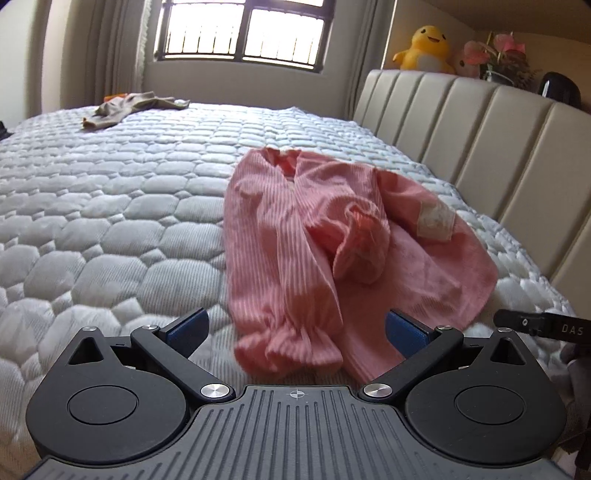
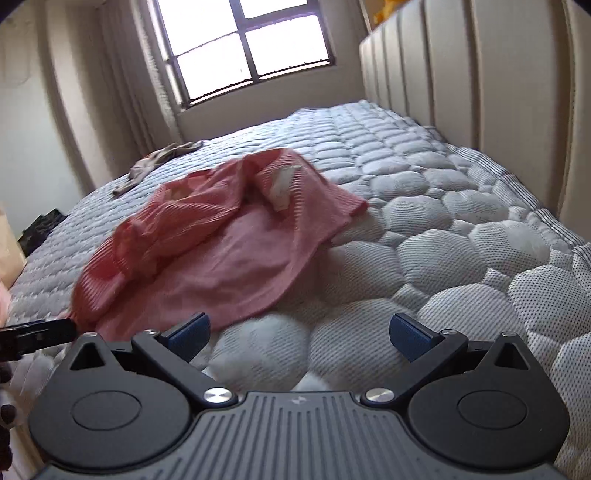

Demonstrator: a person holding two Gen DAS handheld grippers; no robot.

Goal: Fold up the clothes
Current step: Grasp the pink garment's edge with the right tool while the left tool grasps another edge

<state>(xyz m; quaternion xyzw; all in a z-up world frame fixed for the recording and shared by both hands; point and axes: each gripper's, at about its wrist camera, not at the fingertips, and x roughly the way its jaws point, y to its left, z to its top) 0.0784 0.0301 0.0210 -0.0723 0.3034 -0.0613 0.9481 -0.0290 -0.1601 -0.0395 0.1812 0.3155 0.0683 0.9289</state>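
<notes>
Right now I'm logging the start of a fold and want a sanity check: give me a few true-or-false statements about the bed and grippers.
1. The pink garment lies crumpled on the mattress. True.
2. The left gripper is shut on the pink garment. False: its fingers are spread and hold nothing.
3. A beige garment lies near the window. True.
4. The right gripper holds a sleeve. False: it is open, above bare mattress.
</notes>
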